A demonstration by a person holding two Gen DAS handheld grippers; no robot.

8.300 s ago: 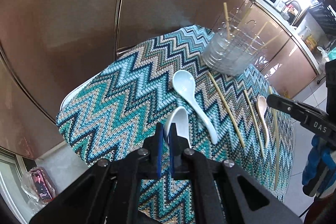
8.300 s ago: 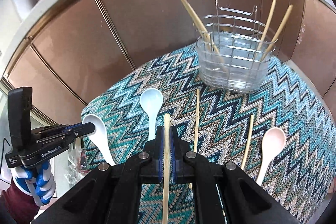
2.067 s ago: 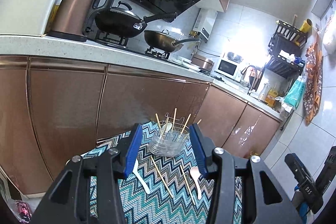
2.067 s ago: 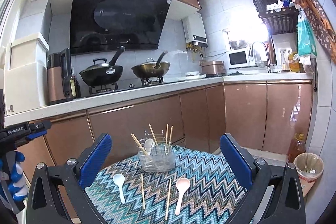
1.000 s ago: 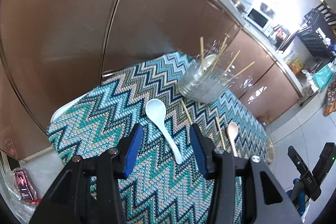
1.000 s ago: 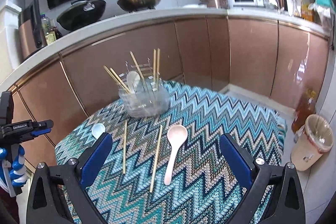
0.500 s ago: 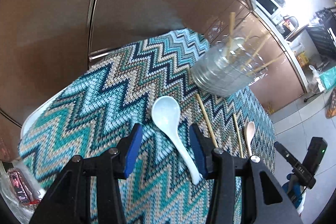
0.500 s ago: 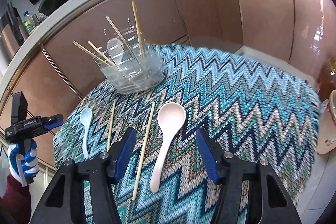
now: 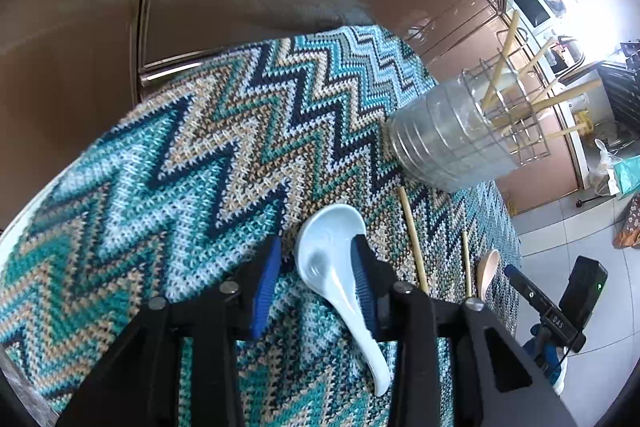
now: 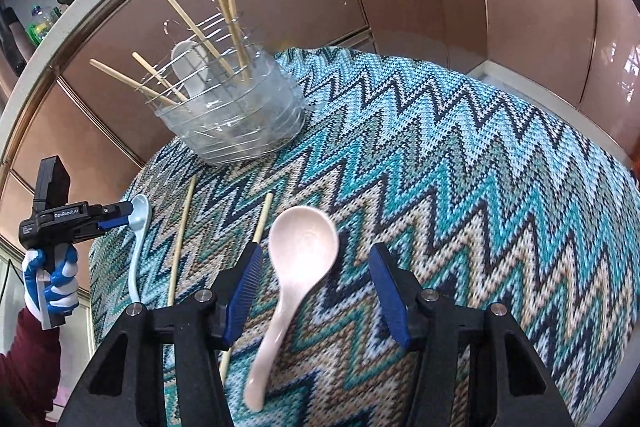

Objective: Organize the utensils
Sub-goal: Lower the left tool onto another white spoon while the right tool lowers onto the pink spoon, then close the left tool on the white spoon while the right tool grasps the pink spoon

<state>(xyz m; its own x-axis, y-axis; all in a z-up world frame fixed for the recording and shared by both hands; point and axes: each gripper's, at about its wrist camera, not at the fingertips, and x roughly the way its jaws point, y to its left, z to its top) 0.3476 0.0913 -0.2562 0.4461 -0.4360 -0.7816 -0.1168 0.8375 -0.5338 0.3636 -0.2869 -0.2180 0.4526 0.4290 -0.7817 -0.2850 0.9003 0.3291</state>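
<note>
The left tool [image 9: 316, 277], jaws just closing, straddles a pale blue spoon [image 9: 334, 263]. The right tool [image 10: 316, 285], also narrowing, brackets a pink spoon [image 10: 298, 251], untouched.

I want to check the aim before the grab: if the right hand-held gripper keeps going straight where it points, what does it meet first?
Most likely the pink spoon: its bowl lies between the open fingers of the right hand-held gripper, on the zigzag cloth. Depth is unclear.
</note>
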